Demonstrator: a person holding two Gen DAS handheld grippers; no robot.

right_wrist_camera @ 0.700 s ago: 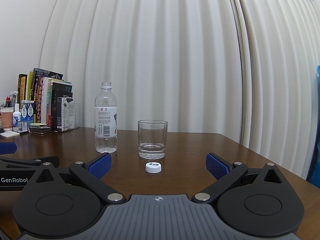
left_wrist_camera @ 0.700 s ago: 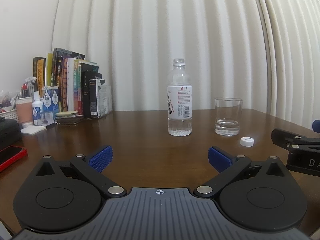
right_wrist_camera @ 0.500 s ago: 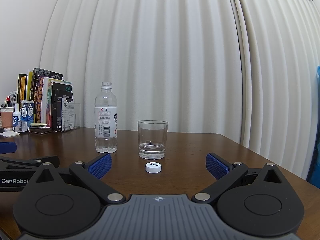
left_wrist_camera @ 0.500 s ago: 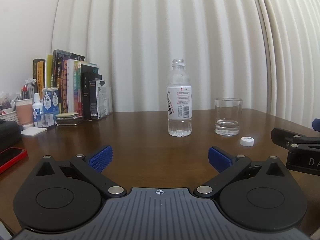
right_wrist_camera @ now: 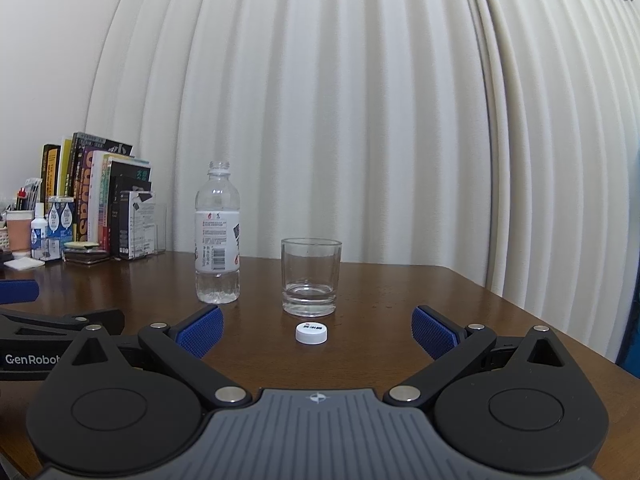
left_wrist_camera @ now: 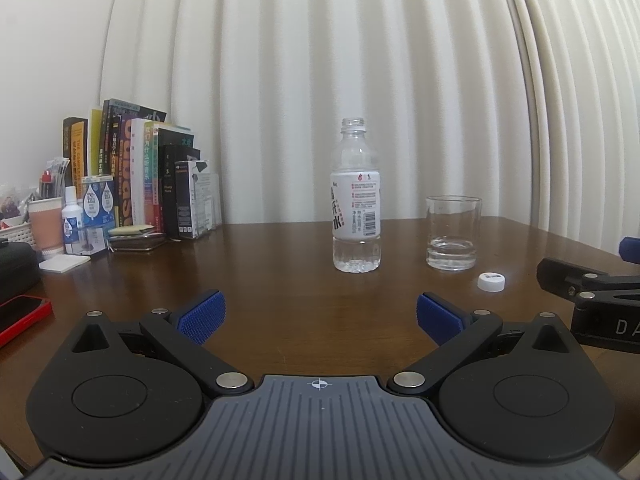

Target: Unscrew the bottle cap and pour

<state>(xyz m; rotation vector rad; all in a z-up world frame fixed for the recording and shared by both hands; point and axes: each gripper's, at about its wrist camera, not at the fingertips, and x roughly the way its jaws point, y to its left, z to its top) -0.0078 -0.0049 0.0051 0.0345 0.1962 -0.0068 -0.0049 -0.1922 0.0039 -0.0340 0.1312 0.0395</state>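
Brown wooden table (left_wrist_camera: 280,280) before a white pleated curtain (left_wrist_camera: 300,80). Uncapped bottle (left_wrist_camera: 355,200) upright at mid-table, a little water at its base, well ahead of the left gripper (left_wrist_camera: 318,314), spread wide and empty. Glass (right_wrist_camera: 311,277) just right of the bottle, shallow water inside; white cap (right_wrist_camera: 311,333) loose on the table in front of the glass, ahead of the right gripper (right_wrist_camera: 317,332), likewise wide and empty. Only in the left view: red phone (left_wrist_camera: 20,318) at the near left edge. Books (left_wrist_camera: 132,168) at far left in both.
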